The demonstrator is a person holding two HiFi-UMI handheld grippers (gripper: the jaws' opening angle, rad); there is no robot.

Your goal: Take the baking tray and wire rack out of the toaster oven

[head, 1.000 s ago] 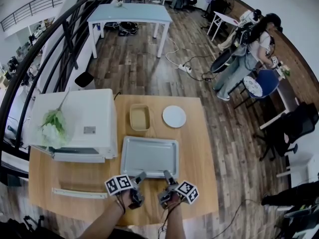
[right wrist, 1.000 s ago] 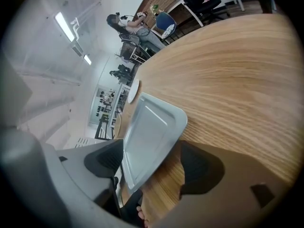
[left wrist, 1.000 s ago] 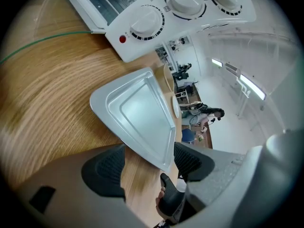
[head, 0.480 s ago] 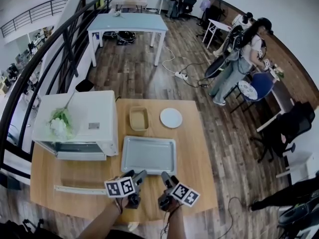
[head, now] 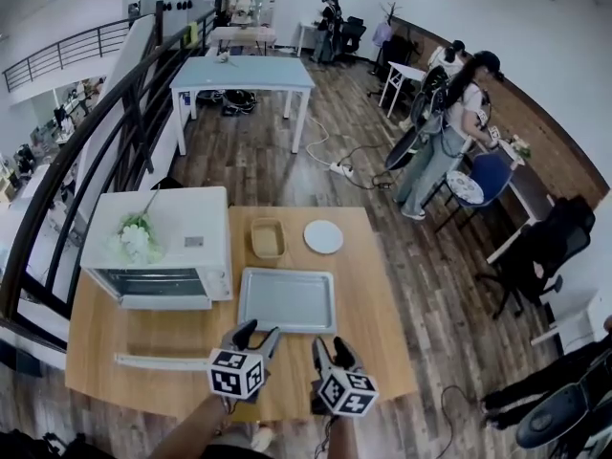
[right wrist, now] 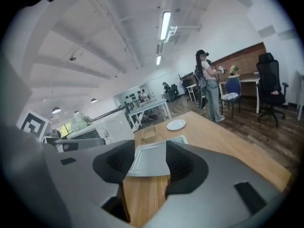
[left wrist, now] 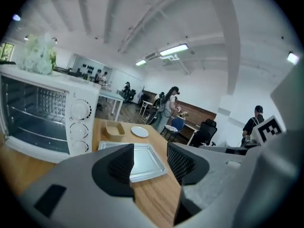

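The baking tray point(head: 287, 300) is already out of the toaster oven point(head: 182, 228) and lies flat on the table point(head: 382, 333), just right of the oven, its long axis running left to right as the head view shows it. Both grippers are held above the near edge of the table, on the person's side of the tray and clear of it. The left gripper point(head: 256, 334) and the right gripper point(head: 330, 347) each have their jaws partly apart, having just been closing, with nothing between the pads. What looks like the wire rack point(head: 158, 283) is inside the oven, seen as thin bars behind the mouth. The oven door point(head: 163, 360) is dropped open toward the person. So the remaining piece lies left of both grippers, with its long side across the oven mouth. The left gripper is the nearer one and would probably reach it over the lowered door. By count there are one tray, one oven, one rack that I can make out, and two grippers. Beyond the tray stand one white plate point(head: 323, 236) and one tan dish point(head: 268, 239), and one bunch of flowers point(head: 137, 242) sits on the oven top.
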